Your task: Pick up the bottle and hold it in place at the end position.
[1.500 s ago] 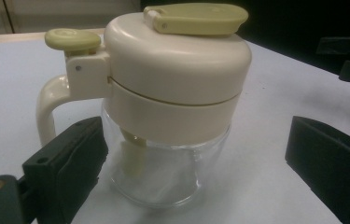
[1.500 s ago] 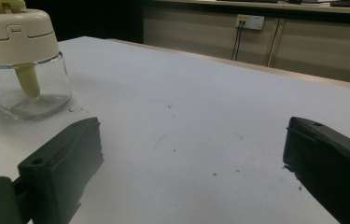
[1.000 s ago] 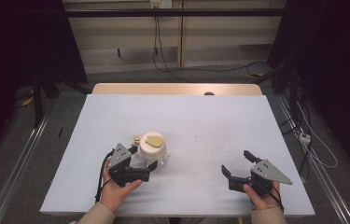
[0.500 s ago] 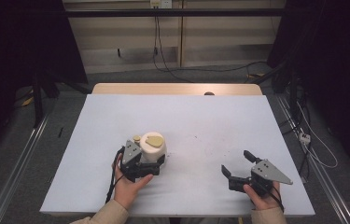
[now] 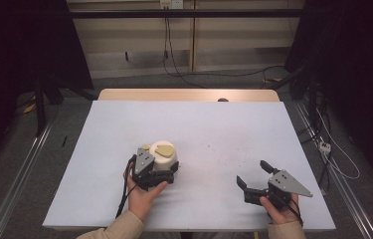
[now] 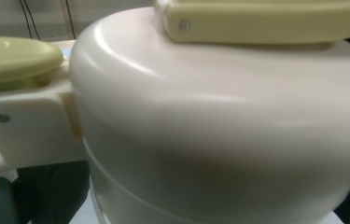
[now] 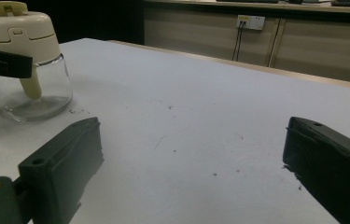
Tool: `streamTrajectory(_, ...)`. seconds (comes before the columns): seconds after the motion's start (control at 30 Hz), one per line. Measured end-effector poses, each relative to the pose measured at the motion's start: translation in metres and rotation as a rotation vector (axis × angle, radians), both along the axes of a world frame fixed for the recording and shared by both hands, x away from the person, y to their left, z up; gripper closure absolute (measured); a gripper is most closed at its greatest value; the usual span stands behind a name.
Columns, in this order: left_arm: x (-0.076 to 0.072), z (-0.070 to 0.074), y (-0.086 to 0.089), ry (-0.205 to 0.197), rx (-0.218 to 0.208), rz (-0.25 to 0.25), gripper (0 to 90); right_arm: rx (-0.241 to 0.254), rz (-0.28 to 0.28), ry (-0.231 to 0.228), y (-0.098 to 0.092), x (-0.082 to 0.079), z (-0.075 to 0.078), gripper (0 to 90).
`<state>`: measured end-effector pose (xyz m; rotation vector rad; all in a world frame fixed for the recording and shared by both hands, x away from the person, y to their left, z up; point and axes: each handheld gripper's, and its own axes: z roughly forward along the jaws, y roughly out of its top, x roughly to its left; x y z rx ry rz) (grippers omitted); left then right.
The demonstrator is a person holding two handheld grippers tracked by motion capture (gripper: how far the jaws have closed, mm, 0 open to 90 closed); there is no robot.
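Jar (image 5: 163,158) count is one: a clear glass body under a smooth, domed cream plastic lid (image 6: 219,116), which carries a pale yellow-green flat handle (image 6: 261,21) on top and a rounded yellow-green button (image 6: 16,58) on a hinged tab at its side. It stands upright on the bench (image 5: 214,129), lower left of centre in the high view and upper left in the right gripper view (image 7: 25,65), where the glass looks empty apart from a cream stem hanging inside.

Two claws are in view, one in each of the person's hands. The left claw (image 5: 156,172) sits tight against the jar at the near side, with a black jaw crossing the jar just below the lid in the right gripper view; whether it actually clamps the jar cannot be told. The right claw (image 5: 253,175) rests at the lower right of the high view, well apart from the jar, its two blocky black jaws spread wide with bare bench between them.

One bench, covered by a matte pale grey-white sheet with a few small dark specks, shows a wooden edge at the far side. Beyond it, beige wall panels carry a socket (image 7: 250,21) with dark cables hanging down.
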<state>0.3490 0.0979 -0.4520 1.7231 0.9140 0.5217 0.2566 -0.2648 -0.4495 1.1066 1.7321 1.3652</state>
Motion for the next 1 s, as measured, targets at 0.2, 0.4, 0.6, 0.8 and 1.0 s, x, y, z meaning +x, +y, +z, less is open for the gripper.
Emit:
streamTrajectory(0.2, 0.0, 0.0006, -0.0013, -0.011, 0.002, 0.002, 4.7, 0.001, 0.003, -0.001, 0.0002, -0.0002, 0.0003, 4.1)
streamTrajectory(0.4, 0.0006, 0.0008, -0.0015, -0.033, 0.014, -0.01, 5.1, 0.002, 0.005, -0.003, 0.0003, -0.0001, 0.0003, 4.2)
streamTrajectory(0.6, 0.0017, 0.0025, -0.0041, -0.063, 0.004, -0.034, 5.2, 0.005, 0.007, -0.004, -0.0001, -0.0003, 0.0006, 4.2)
streamTrajectory(0.8, 0.0016, 0.0045, -0.0065, -0.079, -0.009, -0.045, 5.2, 0.007, 0.006, -0.006, -0.0004, -0.0004, 0.0008, 4.3)
streamTrajectory(1.0, 0.0044, 0.0067, -0.0078, -0.084, -0.028, -0.062, 5.3, 0.007, 0.006, -0.008, -0.0001, -0.0007, 0.0011, 4.3)
